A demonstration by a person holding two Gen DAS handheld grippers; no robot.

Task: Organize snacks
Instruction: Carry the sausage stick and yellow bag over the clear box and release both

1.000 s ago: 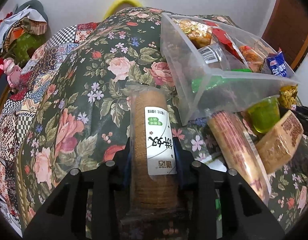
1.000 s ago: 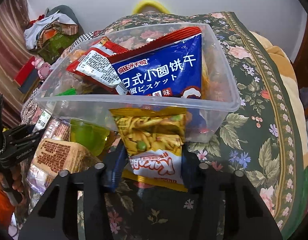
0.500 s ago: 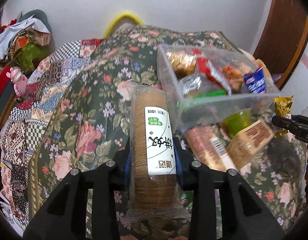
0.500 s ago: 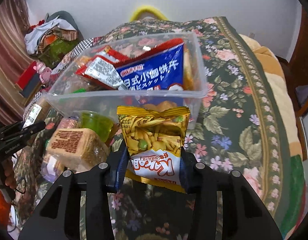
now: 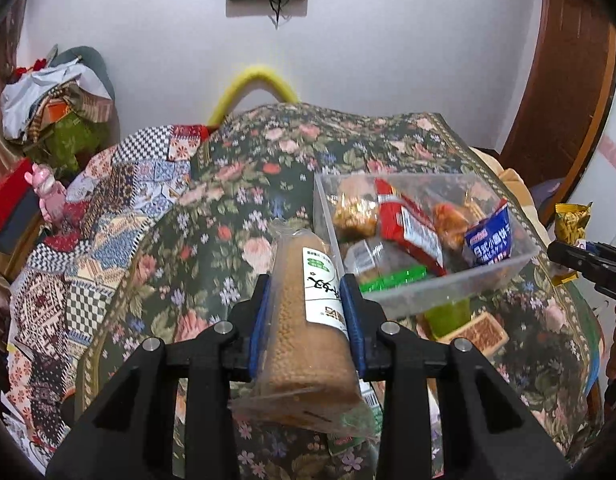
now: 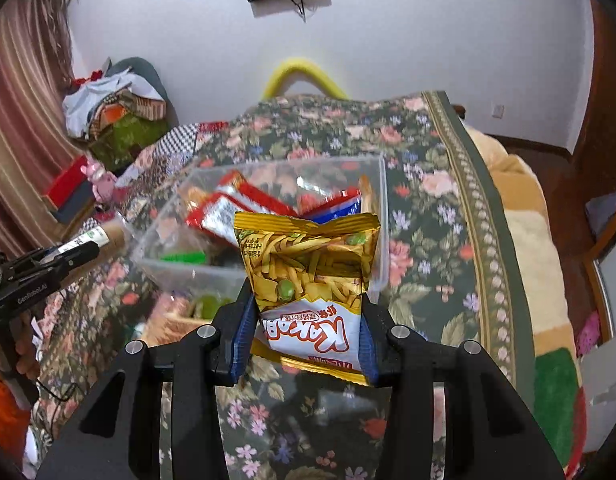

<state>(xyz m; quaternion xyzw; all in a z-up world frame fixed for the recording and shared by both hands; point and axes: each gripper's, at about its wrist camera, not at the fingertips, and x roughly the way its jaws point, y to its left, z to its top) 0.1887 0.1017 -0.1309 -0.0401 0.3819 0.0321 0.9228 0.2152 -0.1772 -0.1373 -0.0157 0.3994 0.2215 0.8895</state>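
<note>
1. Left wrist view: the left hand-held gripper point(image 5: 305, 312) points forward and slightly down over a bed point(image 5: 227, 216) covered in a floral spread. Its two fingers are closed against the sides of a roll of biscuits point(image 5: 308, 320) in clear wrap with a white label, which lies along the fingers and is raised off the bed.
2. At 2 o'clock from the roll sits a clear plastic bin point(image 5: 460, 284) on the spread, holding a red packet point(image 5: 408, 224), a blue packet point(image 5: 488, 240) and other snacks. A green jelly cup point(image 5: 448, 316) and a brown wrapped cake point(image 5: 478, 332) lie just before the bin's near wall.
3. At 3 o'clock, by the picture's edge, the right hand-held gripper point(image 5: 588, 264) shows from the side with a yellow bag point(image 5: 570, 220) sticking up from it.
4. Right wrist view: the right hand-held gripper point(image 6: 305, 328) is level and aimed at the bin point(image 6: 382, 240), its fingers pressed on the lower part of the yellow bag point(image 6: 308, 264), held upright and off the bed point(image 6: 448, 208), in front of the bin's near wall.
5. At 9 o'clock the left hand-held gripper point(image 6: 47, 264) reaches in, with the end of the biscuit roll point(image 6: 103, 236) beyond its tips, beside the bin's left wall.
</note>
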